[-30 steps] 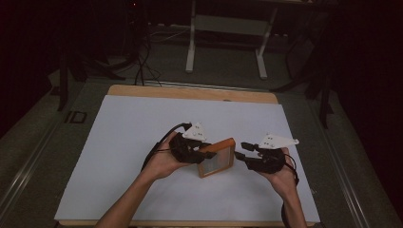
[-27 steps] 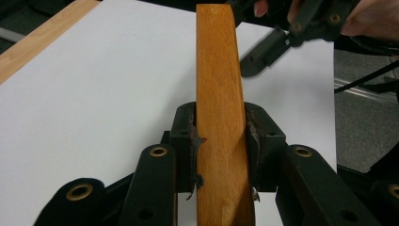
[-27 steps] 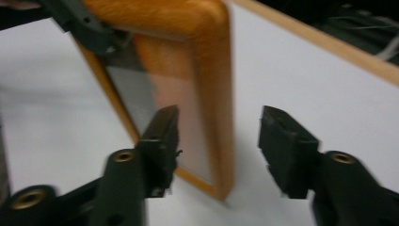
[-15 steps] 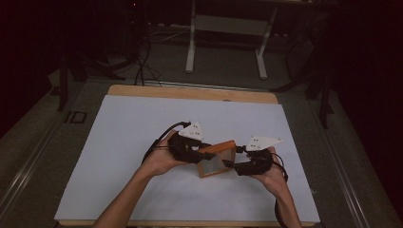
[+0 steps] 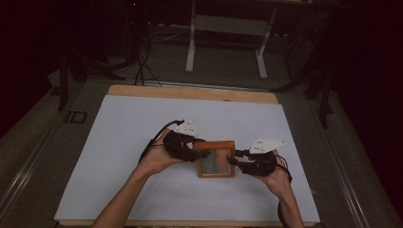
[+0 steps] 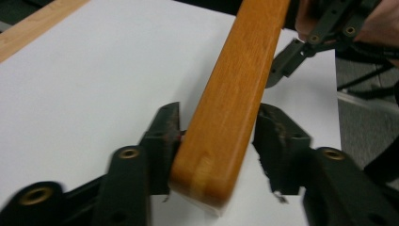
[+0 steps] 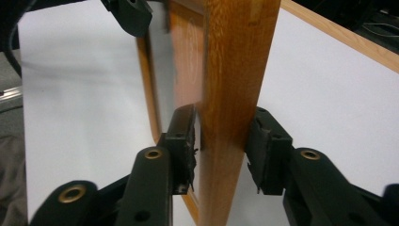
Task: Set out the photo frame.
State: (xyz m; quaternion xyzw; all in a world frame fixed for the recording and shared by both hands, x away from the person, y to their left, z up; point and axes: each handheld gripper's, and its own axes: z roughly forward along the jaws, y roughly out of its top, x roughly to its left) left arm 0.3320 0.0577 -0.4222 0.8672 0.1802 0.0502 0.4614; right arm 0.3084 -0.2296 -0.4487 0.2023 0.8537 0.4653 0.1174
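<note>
Left gripper (image 5: 203,154) jaws opening, standing loose around the frame (image 5: 216,159) at 9 o'clock; right gripper (image 5: 233,160) closing, clamping it at 3 o'clock.

Orange wooden picture frame (image 5: 216,159) lies flat on the white table (image 5: 119,142).

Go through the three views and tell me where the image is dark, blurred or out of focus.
High view: the surroundings are very dark, the white table cover evenly lit, the wooden frame soft and small. Left gripper view: the frame's rail is sharp, the bottom-left corner of the picture smeared by blur. Right gripper view: the near rail is sharp, the frame's inner panel hazy and out of focus.
</note>
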